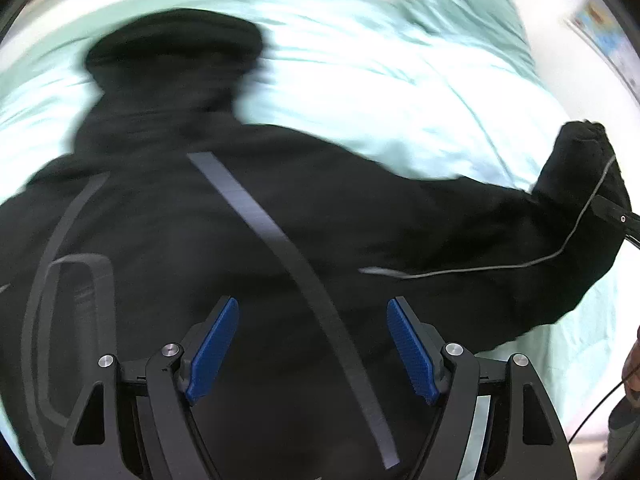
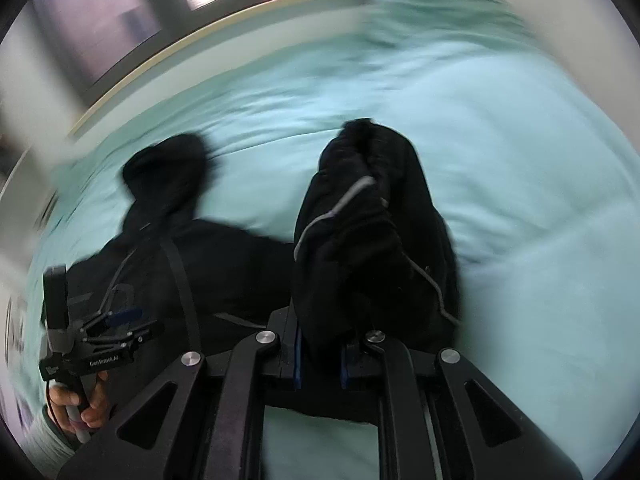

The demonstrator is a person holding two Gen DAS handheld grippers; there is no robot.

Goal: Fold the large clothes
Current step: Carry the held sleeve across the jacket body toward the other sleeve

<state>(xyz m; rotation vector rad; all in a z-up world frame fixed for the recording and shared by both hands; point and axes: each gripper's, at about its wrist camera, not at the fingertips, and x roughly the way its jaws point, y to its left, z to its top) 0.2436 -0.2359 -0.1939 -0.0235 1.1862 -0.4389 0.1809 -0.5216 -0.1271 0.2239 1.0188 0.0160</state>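
Black jacket (image 1: 280,208): we find it spread on the mint-green bed (image 1: 400,92), hood toward twelve o'clock. Left tongs (image 1: 312,344): we hold them tilted steeply down over the jacket's body, blue pads released, nothing between. Right tongs (image 2: 320,364): angled down likewise, clenched on the bunched sleeve (image 2: 368,220) at three o'clock of the jacket. Left hand (image 2: 76,404): wrapped round its handle.

Black hooded jacket (image 1: 168,208) marked with dark grey stripes (image 1: 256,216) and a pale grey drawcord (image 1: 500,266), lying on a pale mint-green bed sheet (image 1: 360,80). Left hand-held gripper (image 1: 312,344) in black with ribbed blue pads (image 1: 410,348). Bed frame (image 2: 224,36) edged in cream.
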